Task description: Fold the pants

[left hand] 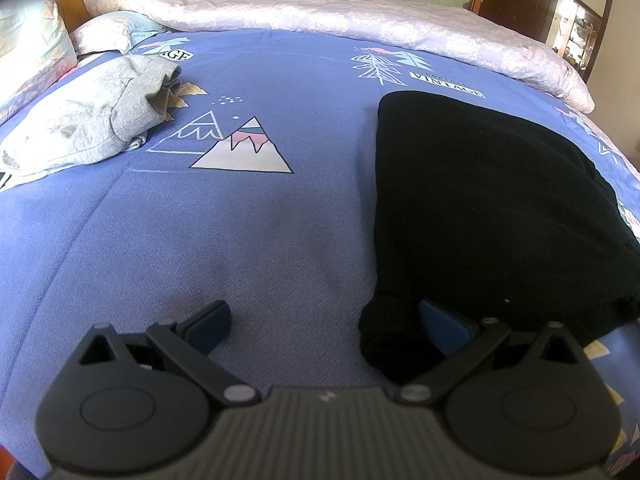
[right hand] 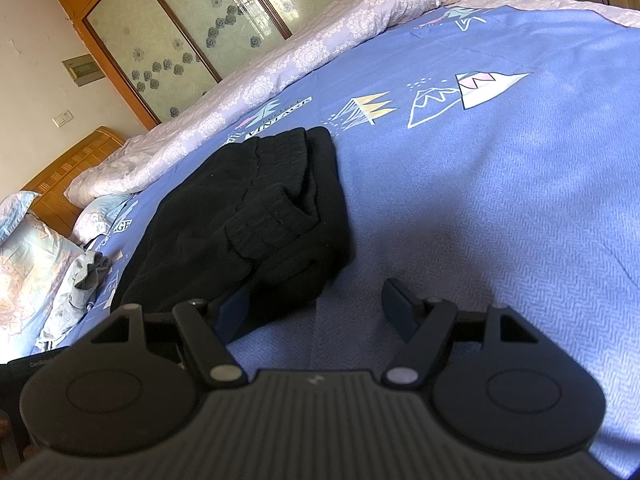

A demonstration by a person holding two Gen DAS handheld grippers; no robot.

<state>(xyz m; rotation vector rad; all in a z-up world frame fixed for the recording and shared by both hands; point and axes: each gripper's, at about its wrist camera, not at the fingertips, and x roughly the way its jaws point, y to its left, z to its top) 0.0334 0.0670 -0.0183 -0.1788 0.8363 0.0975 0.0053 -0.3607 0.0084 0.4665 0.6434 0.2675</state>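
Observation:
Black pants [left hand: 488, 208] lie folded in a thick stack on the blue printed bedsheet [left hand: 248, 248]. My left gripper [left hand: 324, 326] is open, low over the sheet. Its right finger [left hand: 444, 330] touches the near left corner of the pants; its left finger [left hand: 210, 326] is over bare sheet. In the right wrist view the pants [right hand: 248, 216] show their ribbed cuffs on top. My right gripper [right hand: 316, 308] is open. Its left finger [right hand: 234, 312] sits under the near edge of the pants; its right finger [right hand: 398, 306] is over the sheet.
A folded grey garment [left hand: 88, 120] lies at the far left of the bed, near pillows [left hand: 32, 48]. A rolled pale quilt [left hand: 328, 16] runs along the far edge. A wooden wardrobe with glass doors [right hand: 180, 28] stands behind the bed.

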